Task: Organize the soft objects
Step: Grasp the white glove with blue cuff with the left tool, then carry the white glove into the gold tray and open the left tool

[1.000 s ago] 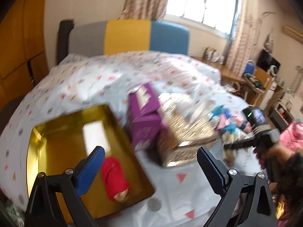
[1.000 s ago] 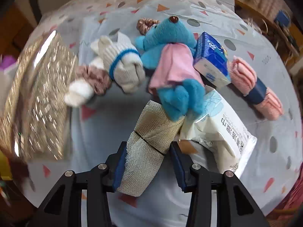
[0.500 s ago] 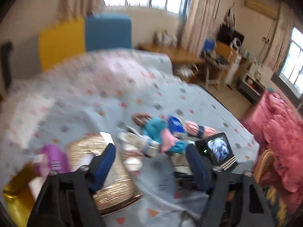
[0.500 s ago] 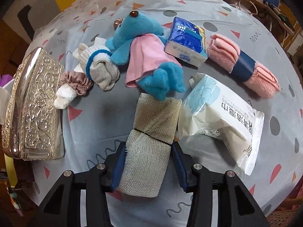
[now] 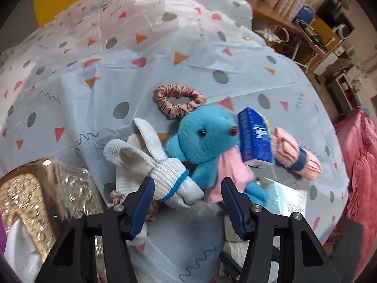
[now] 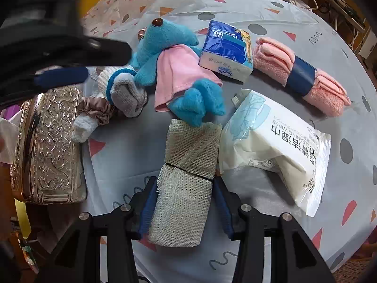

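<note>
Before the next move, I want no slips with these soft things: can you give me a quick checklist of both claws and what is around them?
1. Right claw grips the gauze roll, pads on both sides: ok.
2. Left claw lined up on the white sock, jaws closing with the cuff between them but no pad pressing yet: not ok, no grip so far.
3. Blue plush clear of the left claw: not ok, its pink cloth lies by the right-hand finger.
4. Gauze roll free of neighbours: not ok, the plush's foot rests on its far end.
5. Wipes pack clear of the right claw: ok.
6. Silver box ready to receive: cannot tell.
</note>
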Tool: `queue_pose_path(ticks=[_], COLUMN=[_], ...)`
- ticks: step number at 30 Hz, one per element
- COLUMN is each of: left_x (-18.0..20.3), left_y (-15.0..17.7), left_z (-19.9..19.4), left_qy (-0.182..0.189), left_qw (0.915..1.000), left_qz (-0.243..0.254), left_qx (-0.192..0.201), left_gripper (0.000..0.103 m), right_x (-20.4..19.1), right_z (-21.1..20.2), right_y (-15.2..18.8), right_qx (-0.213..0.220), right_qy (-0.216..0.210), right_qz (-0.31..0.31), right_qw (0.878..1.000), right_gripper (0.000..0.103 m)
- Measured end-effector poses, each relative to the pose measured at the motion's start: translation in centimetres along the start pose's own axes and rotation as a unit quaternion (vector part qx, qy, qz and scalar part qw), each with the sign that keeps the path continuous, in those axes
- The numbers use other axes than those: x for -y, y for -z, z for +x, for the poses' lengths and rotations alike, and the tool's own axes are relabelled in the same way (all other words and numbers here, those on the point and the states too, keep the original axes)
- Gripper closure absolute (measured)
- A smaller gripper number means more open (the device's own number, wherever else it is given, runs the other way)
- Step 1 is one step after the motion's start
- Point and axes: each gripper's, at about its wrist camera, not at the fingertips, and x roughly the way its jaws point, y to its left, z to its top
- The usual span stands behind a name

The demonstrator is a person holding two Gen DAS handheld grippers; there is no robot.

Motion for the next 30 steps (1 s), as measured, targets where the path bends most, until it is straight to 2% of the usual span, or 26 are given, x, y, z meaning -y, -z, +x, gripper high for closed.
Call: queue_pose_path(ticks=[4,6,11,17,22,25,26,28,30], left_x=[-0.5,-0.8,-1.3,-1.1,-0.8,-1.1,-1.1,-0.6,-0.5], left_y=[-0.6,-0.5,0.5,1.0,1.4,1.5,1.7,2.2,2.6], left_z=[1.8,2.4,1.2,-2.3,-3.5,-3.8,-3.9,-3.7,-3.4], left_qy=[-0.024,-0.018,-0.003,0.028,0.032,0.073,0.074,0.049,0.053], left_qw=[0.9996,0.9996,0.9998,0.9992,0.9992,0.9969,0.9967,0.9979,0.998], left_qz=[-0.012,-0.018,-0.018,-0.003,0.025,0.025,0.025,0.04,0.032], left_qx=[-0.008,-0.015,0.004,0.03,0.006,-0.018,-0.023,-0.014,-0.007], left_gripper=[0.044,0.055,0.068,0.068,0.068,0.067,0.066,0.066,0.067], right_x=[0.5,0.5,0.4,0.5,0.3,0.0,0.0,-0.1,0.1], right_z=[-0.4,-0.5,-0.6,-0.8,-0.6,-0.4,-0.3,-0.3,-0.3], right_y=[0.0,-0.1,-0.1,-0.3,-0.4,-0.4,-0.4,-0.4,-0.4], right_qx=[0.0,0.0,0.0,0.001,0.0,0.001,0.001,0.001,0.002], right_qy=[0.001,0.002,0.003,0.007,0.011,0.011,0.01,0.012,0.012], right_qz=[-0.001,-0.002,-0.001,-0.001,-0.002,-0.001,0.0,-0.001,-0.001], right_qw=[1.0,1.0,1.0,1.0,1.0,1.0,1.0,1.0,1.0], right_gripper=[0.056,0.056,0.056,0.058,0.058,0.058,0.058,0.058,0.058])
